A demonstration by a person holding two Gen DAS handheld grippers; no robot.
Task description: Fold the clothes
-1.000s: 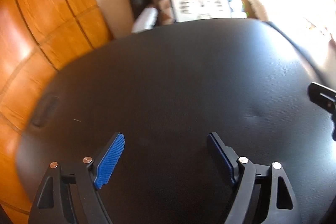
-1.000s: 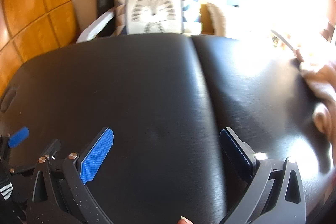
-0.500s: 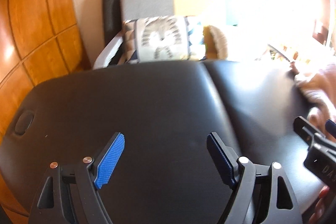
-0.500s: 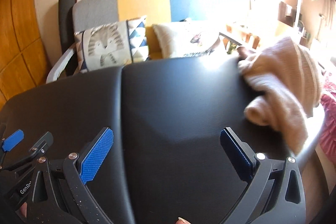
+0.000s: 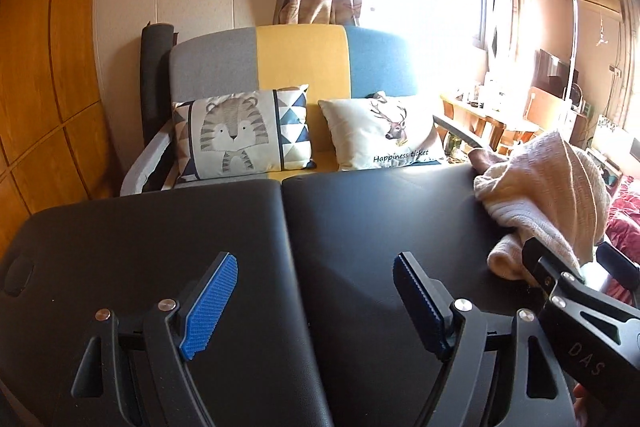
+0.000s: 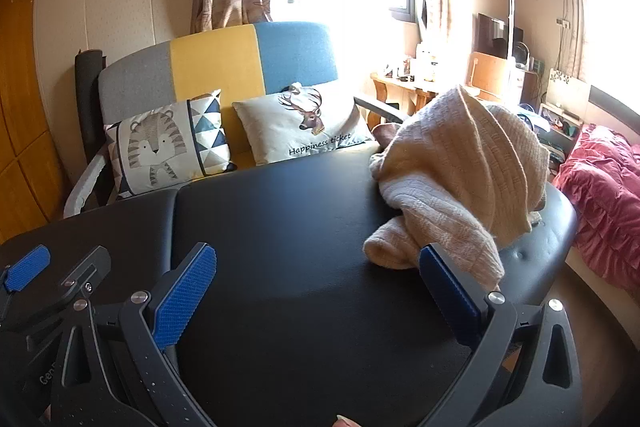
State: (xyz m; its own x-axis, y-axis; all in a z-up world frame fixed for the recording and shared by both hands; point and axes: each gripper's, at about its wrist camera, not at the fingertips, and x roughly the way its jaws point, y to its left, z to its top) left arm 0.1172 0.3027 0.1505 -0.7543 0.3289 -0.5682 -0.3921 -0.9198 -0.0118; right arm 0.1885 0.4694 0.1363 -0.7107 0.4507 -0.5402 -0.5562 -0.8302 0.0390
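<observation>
A cream knitted garment [image 6: 460,183] lies bunched at the far right end of the black padded table [image 6: 280,227]. Behind it a deer cushion [image 6: 304,127] reads "Happiness ticket". The right gripper [image 6: 318,291], marked "DAS", and the left gripper [image 5: 314,297] hover level over the table, both spread wide and empty

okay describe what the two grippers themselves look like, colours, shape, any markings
Both are alike: the left gripper and right gripper have black plastic frames with triangular cut-outs and silver screw heads. Each carries two flat fingers faced with ribbed blue pads. White letters "DAS" mark the right gripper's side in the left view; "Gen" shows on the left one's in the right view. No cables visible.
</observation>
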